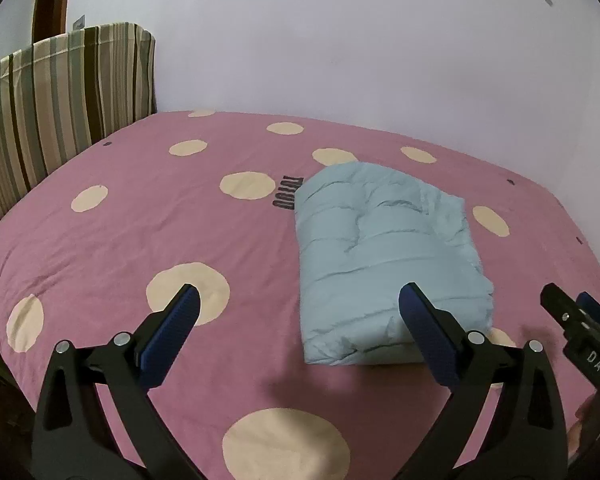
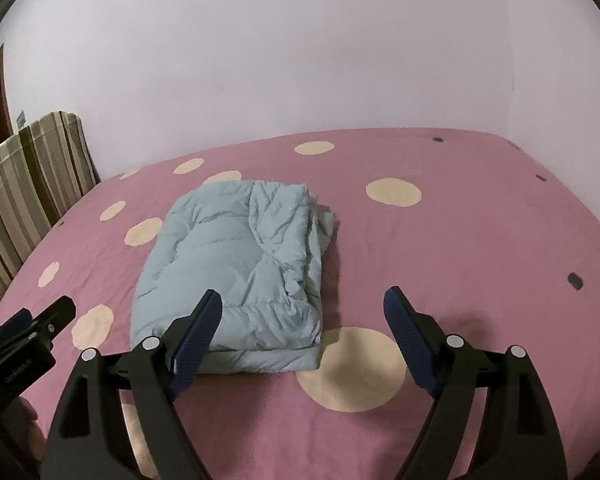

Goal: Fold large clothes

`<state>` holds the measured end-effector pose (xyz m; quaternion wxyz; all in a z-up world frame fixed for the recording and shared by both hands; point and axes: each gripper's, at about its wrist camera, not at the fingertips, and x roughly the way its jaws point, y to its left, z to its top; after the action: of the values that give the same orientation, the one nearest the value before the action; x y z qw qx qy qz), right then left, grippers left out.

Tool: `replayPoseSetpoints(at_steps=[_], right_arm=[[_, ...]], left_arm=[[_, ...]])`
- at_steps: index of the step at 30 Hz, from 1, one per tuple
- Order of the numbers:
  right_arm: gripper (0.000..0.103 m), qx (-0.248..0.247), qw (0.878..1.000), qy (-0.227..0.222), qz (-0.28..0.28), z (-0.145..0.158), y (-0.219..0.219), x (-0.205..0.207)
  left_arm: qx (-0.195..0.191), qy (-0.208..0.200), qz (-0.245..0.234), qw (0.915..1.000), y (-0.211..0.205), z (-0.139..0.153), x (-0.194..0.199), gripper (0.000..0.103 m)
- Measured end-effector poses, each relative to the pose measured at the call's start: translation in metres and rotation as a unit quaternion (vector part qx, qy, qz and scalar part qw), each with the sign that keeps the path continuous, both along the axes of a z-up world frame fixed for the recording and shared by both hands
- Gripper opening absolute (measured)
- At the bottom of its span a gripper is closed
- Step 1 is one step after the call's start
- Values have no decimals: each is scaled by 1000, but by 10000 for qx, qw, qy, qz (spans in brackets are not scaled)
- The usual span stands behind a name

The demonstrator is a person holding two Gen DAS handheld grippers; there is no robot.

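Left wrist view: left gripper (image 1: pixel 298 306) w/ jaws spread wide, nothing between the blue pads (image 1: pixel 172 338), released. It hangs above the bed (image 1: pixel 100 240), angled down. Bed has a pink cover w/ cream dots and some dark lettering just left of the jacket. Pale blue puffy jacket (image 1: pixel 384 264) lies folded into a thick rectangle, right of centre on the bed, long side running away from the cam. Its near end sits just behind the right-hand finger of the gripper in the pic; whether they touch I can't tell. Right gripper (image 1: pixel 580 320) pokes in at the right edge, black w/ blue pad, only partly seen, clear of the jacket. Striped cushion (image 1: pixel 60 100) stands upright at the bed's left side against a plain wall (image 1: pixel 340 40); brown door (image 1: pixel 50 4) behind it.

Right wrist view: right gripper (image 2: pixel 302 324) also spread wide, empty, released, above the bed (image 2: pixel 500 240). Jacket (image 2: pixel 236 268) is left of centre here, folded, layered edges showing along its right side and near end. The gripper's left-hand finger overlaps the jacket's near left corner in the pic; contact unclear. A big cream dot (image 2: pixel 352 368) sits just beside the jacket's near right corner, betw. the fingers. Left gripper (image 2: pixel 32 328) shows at the left edge, partly cut off, apart from the jacket. Striped cushion (image 2: pixel 32 176) at far left, wall (image 2: pixel 300 60) behind.
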<state>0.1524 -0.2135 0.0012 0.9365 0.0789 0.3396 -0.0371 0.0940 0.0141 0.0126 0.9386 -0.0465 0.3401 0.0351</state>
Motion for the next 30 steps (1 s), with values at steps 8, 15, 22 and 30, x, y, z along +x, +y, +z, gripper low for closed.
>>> replayPoseSetpoints(at_steps=[8, 15, 22, 30], right_arm=[[82, -108, 9999, -74, 68, 7, 4, -5], [82, -115, 9999, -65, 63, 5, 5, -6], [82, -110, 9999, -30, 68, 4, 6, -6], [82, -135, 9999, -17, 91, 3, 7, -4]], left_arm=[[22, -79, -19, 10000, -7, 5, -7, 100], [35, -77, -85, 9999, -11, 4, -11, 100], [19, -49, -76, 10000, -12, 2, -9, 100], [-13, -30, -59, 10000, -12, -1, -8, 100]])
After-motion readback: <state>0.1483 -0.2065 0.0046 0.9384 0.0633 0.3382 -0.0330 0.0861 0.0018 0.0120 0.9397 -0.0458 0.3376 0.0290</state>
